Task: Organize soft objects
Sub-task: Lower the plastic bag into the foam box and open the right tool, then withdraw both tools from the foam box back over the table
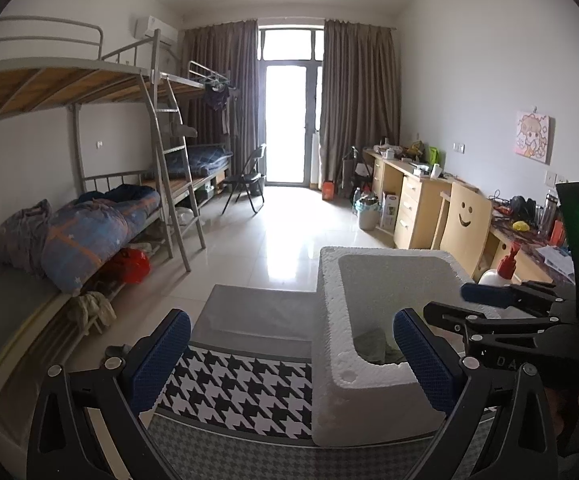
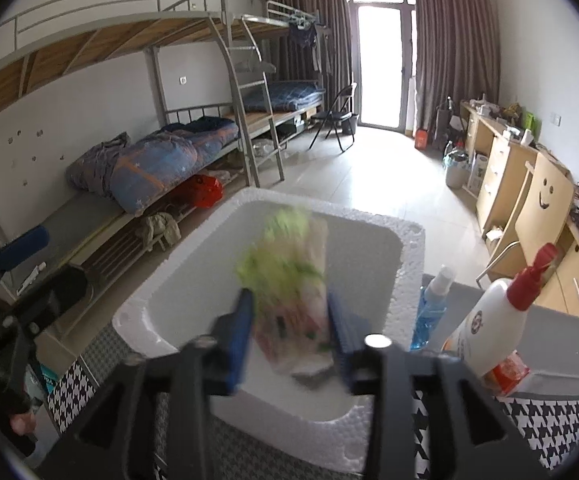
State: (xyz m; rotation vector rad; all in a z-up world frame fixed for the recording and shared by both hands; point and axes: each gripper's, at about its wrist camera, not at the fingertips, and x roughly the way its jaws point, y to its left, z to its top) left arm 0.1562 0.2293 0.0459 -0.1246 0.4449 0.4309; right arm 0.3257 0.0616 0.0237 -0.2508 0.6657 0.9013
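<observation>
A soft cloth bundle held over a white foam box on a houndstooth-covered surface.

In the left wrist view, the left gripper (image 1: 291, 356) stands spread wide with nothing between its blue fingers (image 1: 157, 356), low over the houndstooth cover (image 1: 245, 392) and straddling the near wall of the foam box (image 1: 337, 320); a crumpled cloth (image 1: 373, 346) lies inside the box, and the right gripper (image 1: 485, 300) reaches in from the right above it. In the right wrist view, the right gripper (image 2: 289, 336) is clamped on a blurred green, white and pink cloth bundle (image 2: 293, 280) directly above the foam box's (image 2: 409, 280) hollow. A blue spray bottle (image 2: 431, 308) and a white bottle with a red cap (image 2: 493, 320) stand just right of the box.
</observation>
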